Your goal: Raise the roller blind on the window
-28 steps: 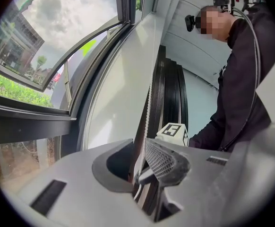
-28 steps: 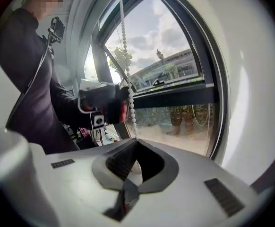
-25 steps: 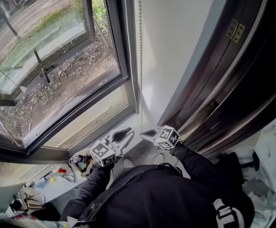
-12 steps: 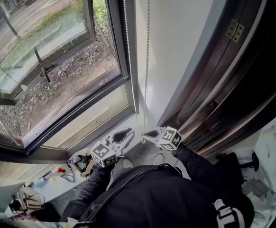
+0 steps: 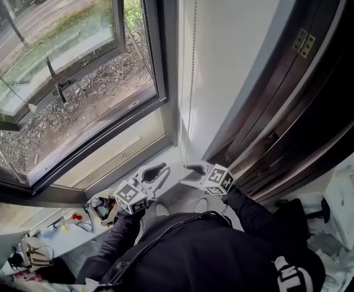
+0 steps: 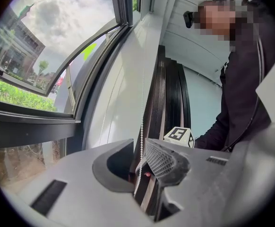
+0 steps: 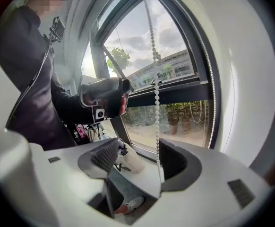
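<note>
1. Head view: the window (image 5: 73,72) is filling the area ahead of and above both claws, and its glass is showing uncovered. The roller blind itself is appearing in no view, so it is presumably sitting above the frame.
2. The dark door frame (image 5: 298,102) is running along the outer side of the right claw (image 5: 192,170).
3. The right claw is releasing: its jaws are opening. The bead chain (image 7: 155,103) is hanging between them, just beside one pad and not being pressed.
4. The left claw (image 5: 154,174) is hovering just beside the right claw, jaws apart and gripping nothing. A strand of chain is showing through its gap. Whether it is passing between the pads or beyond them cannot be told.
5. Step in hand, as a judgement: the operator appears to be resetting between pull strokes. The next move is calling for a fresh grasp higher up the strand that raises the blind. A straight downward pull is then following, with the beads centred on the pads to prevent slipping.
6. Containers: small clutter (image 5: 101,208) is lying near the left claw, on its outer side. It is too small to tell whether any container is there, or what it is holding.
</note>
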